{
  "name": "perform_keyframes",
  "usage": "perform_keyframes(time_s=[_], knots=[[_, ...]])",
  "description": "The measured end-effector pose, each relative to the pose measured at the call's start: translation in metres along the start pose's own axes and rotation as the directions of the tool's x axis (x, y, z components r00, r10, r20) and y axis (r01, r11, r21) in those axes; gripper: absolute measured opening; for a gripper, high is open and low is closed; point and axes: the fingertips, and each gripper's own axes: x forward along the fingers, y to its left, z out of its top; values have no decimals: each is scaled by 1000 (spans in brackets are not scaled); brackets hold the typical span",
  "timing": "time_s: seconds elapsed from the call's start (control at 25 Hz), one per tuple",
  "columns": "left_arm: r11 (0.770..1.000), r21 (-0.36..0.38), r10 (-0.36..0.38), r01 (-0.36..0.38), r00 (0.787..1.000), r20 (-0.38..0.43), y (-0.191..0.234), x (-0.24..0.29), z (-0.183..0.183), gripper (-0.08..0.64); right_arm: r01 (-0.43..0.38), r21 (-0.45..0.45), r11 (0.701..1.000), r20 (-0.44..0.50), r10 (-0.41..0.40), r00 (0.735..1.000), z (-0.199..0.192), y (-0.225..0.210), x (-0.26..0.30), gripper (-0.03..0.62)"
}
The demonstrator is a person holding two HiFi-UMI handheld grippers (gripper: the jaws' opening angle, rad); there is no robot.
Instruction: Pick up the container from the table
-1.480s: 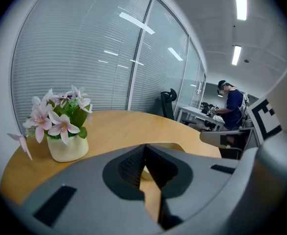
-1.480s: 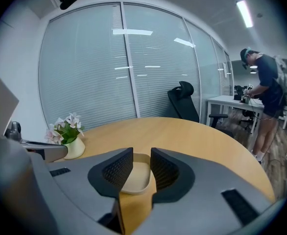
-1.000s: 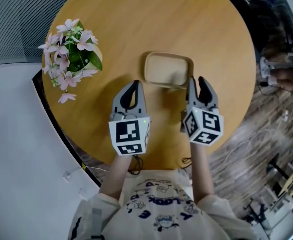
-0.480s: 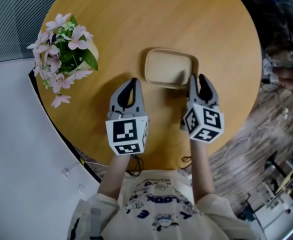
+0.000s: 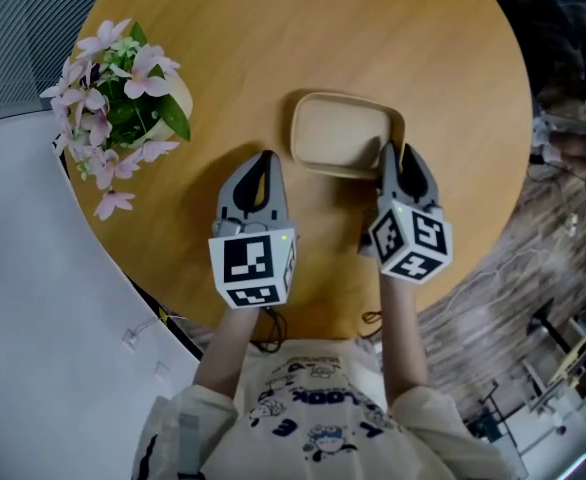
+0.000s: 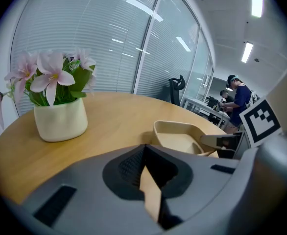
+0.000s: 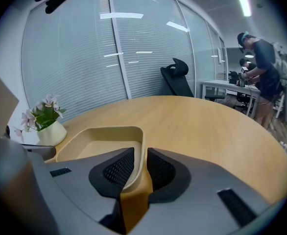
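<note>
The round wooden table (image 5: 273,38) fills most of the head view, and below it, at 6 o'clock, is the person's printed white shirt (image 5: 313,418). At the table's 9 o'clock edge stands a cream pot of pink flowers (image 5: 123,88), upright and well apart from everything else. The beige container (image 5: 343,133), a shallow open tray with rounded corners, rests on the tabletop just off-centre toward 4 o'clock. The right gripper (image 5: 397,153) reaches it from 5 o'clock. In the right gripper view one jaw sits inside the tray and the other outside. The container's thin near-right wall (image 7: 138,155) is pinched between the two ribbed pads. The left gripper (image 5: 266,158) lies over bare wood at the container's 7 o'clock, near but not touching it. Its jaws are closed tip to tip with nothing between them, and only the table shows through the slit behind the tips.
</note>
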Motion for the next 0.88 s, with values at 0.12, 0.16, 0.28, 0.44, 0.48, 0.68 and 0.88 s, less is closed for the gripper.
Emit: perform_keyframes(time_s=[0.12, 0.16, 0.28, 0.44, 0.48, 0.68, 0.88], knots=[[1000, -3, 0, 0, 1000, -5, 0, 2, -2, 3, 6, 7, 1000, 4, -6, 1000, 0, 1, 2, 48], [1000, -4, 0, 0, 1000, -5, 0, 3, -3, 3, 8, 10, 1000, 5, -8, 1000, 0, 1, 2, 35], [1000, -5, 1, -1, 1000, -7, 1, 3, -4, 3, 15, 17, 1000, 7, -15, 1000, 0, 2, 4, 26], [1000, -6, 1, -2, 1000, -4, 1, 3, -3, 3, 8, 39, 999, 7, -8, 1000, 0, 2, 3, 21], [1000, -6, 2, -2, 1000, -2, 1, 2, -2, 3, 4, 48, 999, 9, -4, 1000, 0, 2, 3, 21], [1000, 0, 12, -12, 1000, 27, 2, -6, 8, 3, -13, 69, 997, 46, 10, 999, 12, 6, -7, 18], [1000, 11, 16, -17, 998, 66, -4, -25, 24, 3, -15, 70, 997, 91, 9, 996, 30, 7, -30, 18]])
